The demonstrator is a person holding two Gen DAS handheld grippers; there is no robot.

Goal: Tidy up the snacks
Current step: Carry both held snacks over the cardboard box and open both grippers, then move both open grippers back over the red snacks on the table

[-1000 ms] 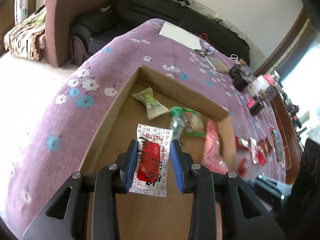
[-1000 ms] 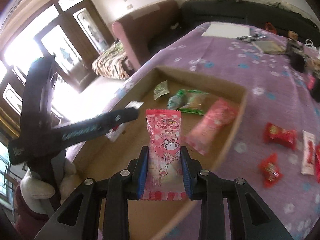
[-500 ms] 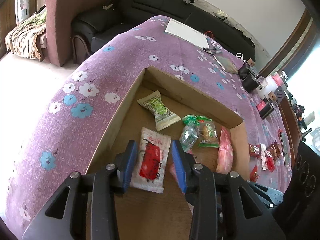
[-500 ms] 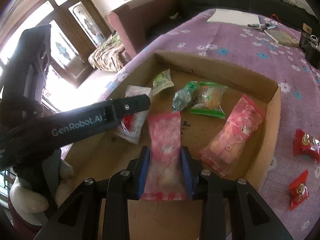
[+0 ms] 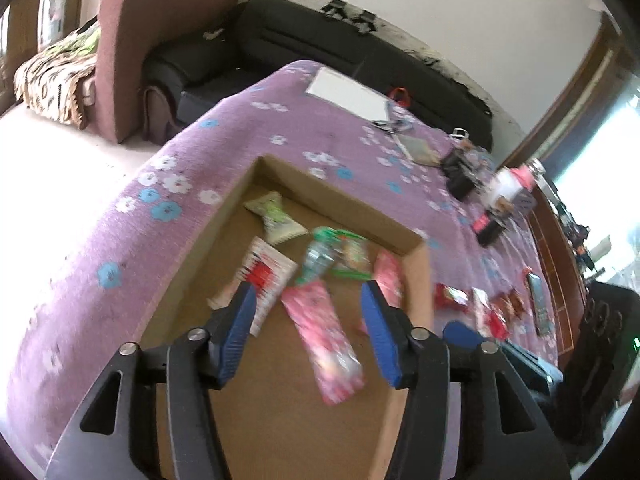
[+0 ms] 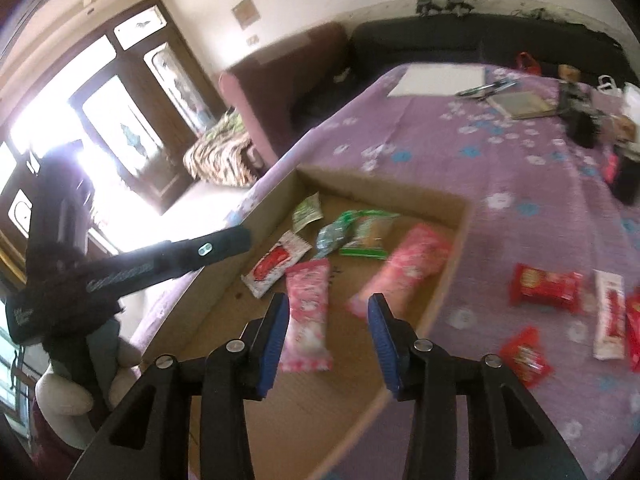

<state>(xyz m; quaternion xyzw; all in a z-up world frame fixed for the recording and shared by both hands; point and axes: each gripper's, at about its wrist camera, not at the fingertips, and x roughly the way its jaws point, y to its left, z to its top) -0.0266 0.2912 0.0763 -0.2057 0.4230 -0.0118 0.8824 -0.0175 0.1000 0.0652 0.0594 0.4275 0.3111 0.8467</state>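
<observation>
Two handheld grippers are seen above an open cardboard box [image 5: 304,188] set on a purple flowered tablecloth [image 5: 224,136]. The left gripper [image 5: 306,330] is held with its blue pads spread, its jaws having just been opening; nothing is pinched between them. Below the gap, a pink snack packet [image 5: 324,340] is seen lying on the box floor, with a red-and-white sachet [image 5: 266,276] at about 11 o'clock from it, partly behind the left pad.

The right gripper [image 6: 329,334] is likewise shown spread apart, its jaws having just been opening. The same pink snack packet [image 6: 306,312] lies in the box just inside its left pad; whether that pad touches the packet cannot be told through the blur. A second, larger pink packet [image 6: 404,270] is seen at 1 o'clock from the gap, a green-and-clear packet [image 6: 360,232] at 12 o'clock, and a small green sachet [image 6: 308,212] toward the far corner at 11 o'clock.

Outside the box, at 3 o'clock in the right wrist view, loose red snack packets [image 6: 546,288] are left scattered on the cloth. A black sofa [image 5: 360,52] is seen beyond the table.
</observation>
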